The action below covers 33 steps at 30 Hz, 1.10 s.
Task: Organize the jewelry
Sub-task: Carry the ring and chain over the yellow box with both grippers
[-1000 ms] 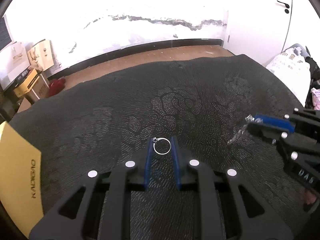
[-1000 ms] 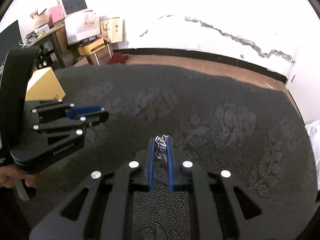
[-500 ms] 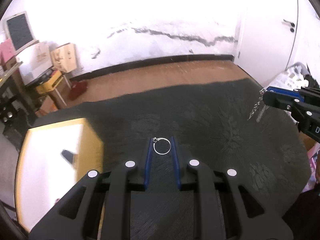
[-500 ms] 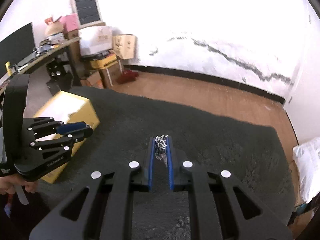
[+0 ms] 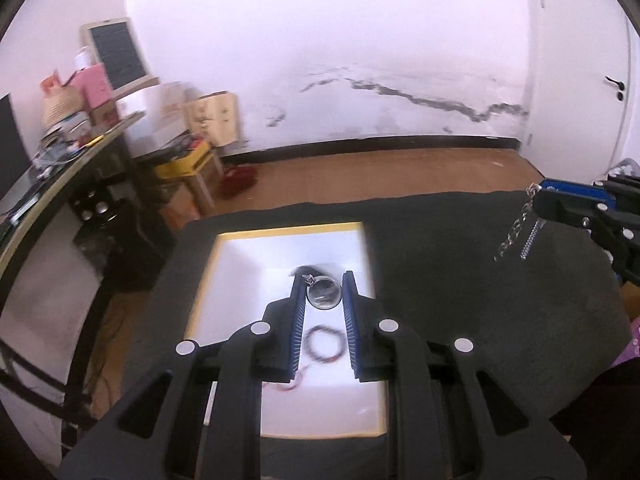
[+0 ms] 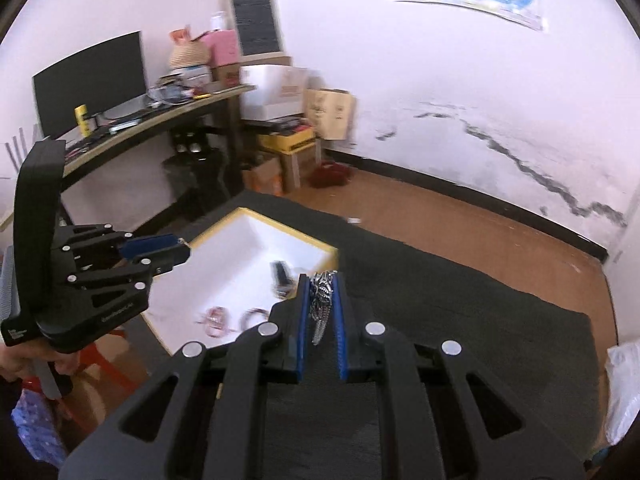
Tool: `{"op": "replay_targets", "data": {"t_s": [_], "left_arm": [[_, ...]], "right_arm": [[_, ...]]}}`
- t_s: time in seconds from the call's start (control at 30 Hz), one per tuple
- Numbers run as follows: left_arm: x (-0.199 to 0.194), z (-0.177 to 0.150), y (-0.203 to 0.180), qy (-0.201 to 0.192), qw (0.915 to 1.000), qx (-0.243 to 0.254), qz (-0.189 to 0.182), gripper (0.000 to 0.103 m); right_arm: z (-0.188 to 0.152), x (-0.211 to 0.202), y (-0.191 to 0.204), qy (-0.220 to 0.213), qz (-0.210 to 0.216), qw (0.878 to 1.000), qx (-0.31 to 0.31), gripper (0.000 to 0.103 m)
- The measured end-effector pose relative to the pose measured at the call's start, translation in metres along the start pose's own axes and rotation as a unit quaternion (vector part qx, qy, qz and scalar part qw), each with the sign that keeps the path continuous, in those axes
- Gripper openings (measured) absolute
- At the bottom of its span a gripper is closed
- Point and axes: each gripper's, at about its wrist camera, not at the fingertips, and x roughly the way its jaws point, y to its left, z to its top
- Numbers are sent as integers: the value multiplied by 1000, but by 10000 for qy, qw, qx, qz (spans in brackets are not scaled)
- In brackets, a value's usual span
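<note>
Over on the left, the cluttered desk point(image 6: 132, 128) with its monitor point(image 6: 88, 80) and the stacked cartons point(image 5: 208, 116) sit well apart from the work and block nothing. Next comes the open box point(image 5: 224, 256), yellow-rimmed and white inside, resting on the dark patterned cloth point(image 5: 460, 264) that covers the worktop. It already holds a beaded bracelet point(image 5: 325, 343), a reddish piece point(image 6: 214, 317) and a small dark item point(image 6: 280, 274). The left gripper point(image 5: 324, 280) hangs above the box interior with its fingers clenched on a silver ring point(image 5: 324, 296), held only at its two edges. That looks a thin hold to me; a jolt or a slight twist could flip the ring out, and if it lands on the dark cloth it would be hard to find. Further right, the right gripper point(image 6: 320, 282) has its fingers pinched on a silver chain point(image 6: 320, 300), most of which dangles free below. It sits near the box's right rim, seemingly over the cloth. I'd guess that loose tail could swing and drape over the rim, or snag on the beads inside, if it is let go too early. The two grippers are near one another, so crowding the same opening together risks a knock.
</note>
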Motion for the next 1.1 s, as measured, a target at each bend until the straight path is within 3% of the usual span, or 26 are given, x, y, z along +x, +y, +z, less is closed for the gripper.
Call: {"op": "replay_targets", "data": {"t_s": [0.2,0.43,1.1], "left_arm": [[-12,-22,59,29,9993,-223,295,18],[6,-44,105,204,9976,-545,372,19],[86,-83,117,778,9934,-812,245,19]], "right_arm": [[16,32,75,121,396,9988,-258,12],[16,78,119,464,555,9967,-376,12],[-16,165,115,1209,265,9918,-324,12]]}}
